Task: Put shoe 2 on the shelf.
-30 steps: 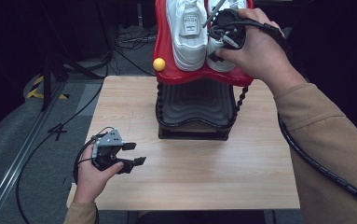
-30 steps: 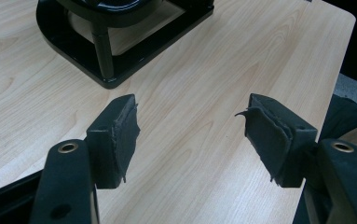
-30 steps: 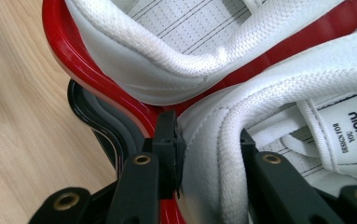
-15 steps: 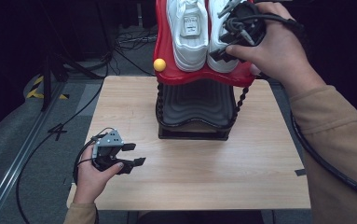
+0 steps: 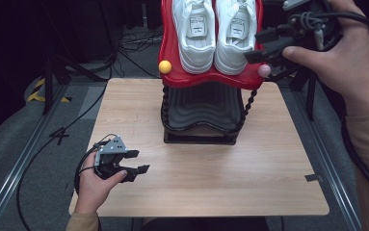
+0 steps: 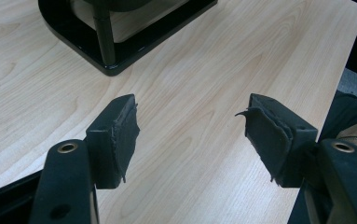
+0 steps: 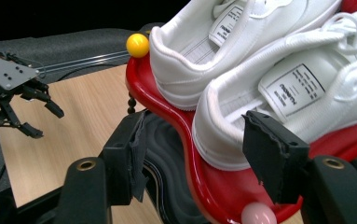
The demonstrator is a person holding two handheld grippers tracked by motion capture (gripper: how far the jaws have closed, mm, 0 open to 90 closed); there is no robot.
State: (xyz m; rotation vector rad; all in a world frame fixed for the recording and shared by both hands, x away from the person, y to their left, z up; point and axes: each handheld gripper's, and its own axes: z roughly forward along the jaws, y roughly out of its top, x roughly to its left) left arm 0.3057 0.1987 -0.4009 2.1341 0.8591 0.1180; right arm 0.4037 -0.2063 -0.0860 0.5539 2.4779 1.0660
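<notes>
Black two-jaw left gripper (image 5: 136, 162), held in the person's left hand (image 5: 93, 185) near the front left corner of the pale wooden table (image 5: 211, 192), hovers just over the wood with its jaws spread wide and nothing between them; in the left gripper view its worn foam pads (image 6: 120, 135) frame bare tabletop. Farther back, near the middle of the table, stands the black base of a two-tier shoe rack (image 5: 199, 137), with a dark ribbed lower shelf (image 5: 201, 108) and black beaded posts carrying a glossy red wavy upper shelf (image 5: 172, 72) tipped with a yellow ball (image 5: 164, 66) and a pink ball (image 5: 264, 70). On that red shelf sits the pair of white lace-up sneakers (image 5: 216, 33), side by side and touching, heels toward the person. At the rack's right end, the right gripper (image 5: 264, 47) in the person's right hand (image 5: 341, 62) has just been opening its jaws; they stand wide apart, just beside the heel of the right-hand sneaker (image 7: 260, 107) without pinching it.
</notes>
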